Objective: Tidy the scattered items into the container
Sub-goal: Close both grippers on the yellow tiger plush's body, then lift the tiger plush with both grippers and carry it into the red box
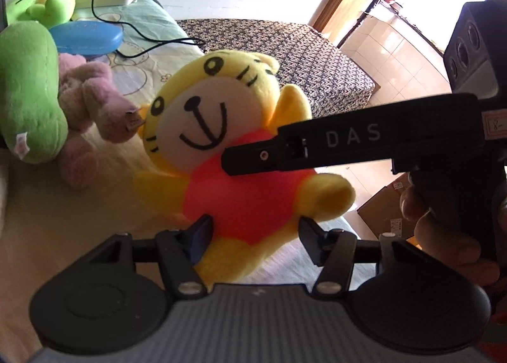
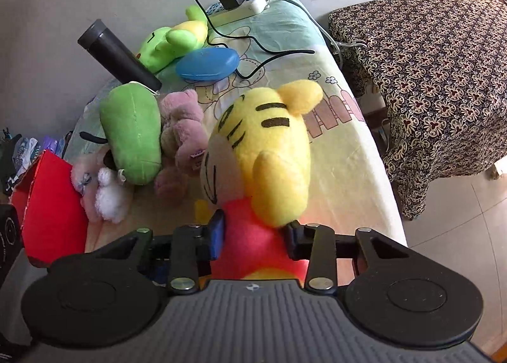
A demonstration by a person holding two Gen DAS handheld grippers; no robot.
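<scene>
Both the left gripper point(image 1: 255, 225) and the right gripper point(image 2: 255, 228) pinch the yellow tiger plush point(image 2: 269, 147), held above the bed point(image 2: 342, 173). The red box point(image 2: 47, 204) at the bed's left edge shows nothing inside.

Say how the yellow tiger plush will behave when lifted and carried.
Probably soft: the yellow tiger plush dents where the right gripper pinches its red body. Likely light, limbs floppy. Its fuzzy fabric should not slip; the left gripper grips it too.
</scene>
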